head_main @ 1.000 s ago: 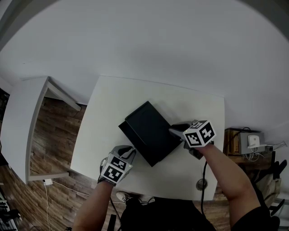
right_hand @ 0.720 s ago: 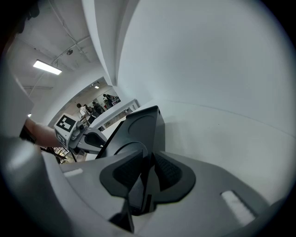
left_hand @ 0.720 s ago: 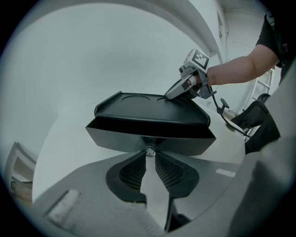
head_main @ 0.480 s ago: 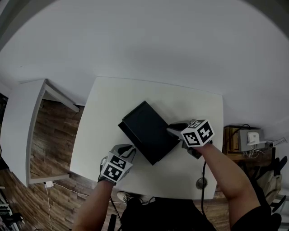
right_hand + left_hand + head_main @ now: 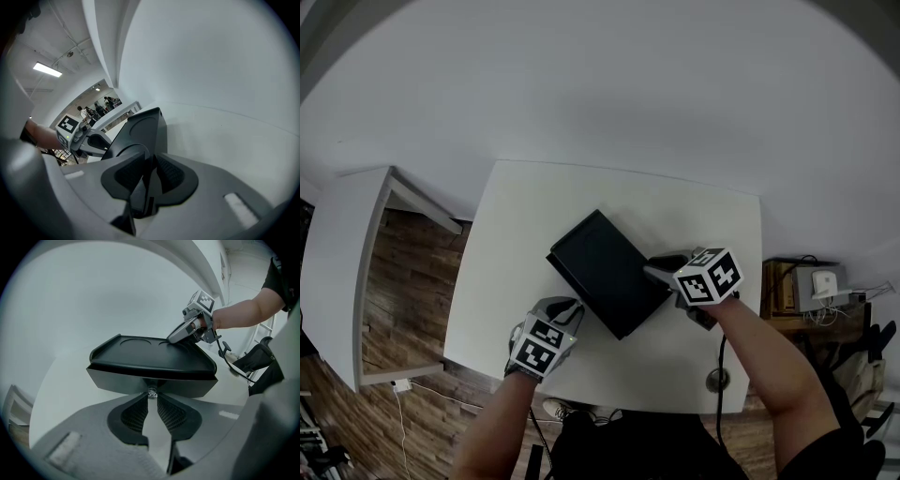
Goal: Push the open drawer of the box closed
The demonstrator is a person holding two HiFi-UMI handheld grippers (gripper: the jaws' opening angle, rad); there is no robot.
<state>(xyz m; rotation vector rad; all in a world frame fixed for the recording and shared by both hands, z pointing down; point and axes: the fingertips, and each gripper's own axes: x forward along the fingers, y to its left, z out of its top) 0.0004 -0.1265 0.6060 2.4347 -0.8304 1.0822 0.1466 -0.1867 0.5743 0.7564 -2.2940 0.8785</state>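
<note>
A black box lies at an angle on the white table. Its drawer front faces my left gripper and sits tucked under the lid's rim. In the left gripper view my left gripper has its tips pinched on the small knob in the middle of the drawer front. My right gripper is at the box's right side. In the right gripper view its jaws are shut on the box's black lid edge. The left gripper shows beyond the box there.
A small round object on a cable lies on the table near its front right corner. A second white table stands at the left over wooden floor. A wooden stand with devices is at the right.
</note>
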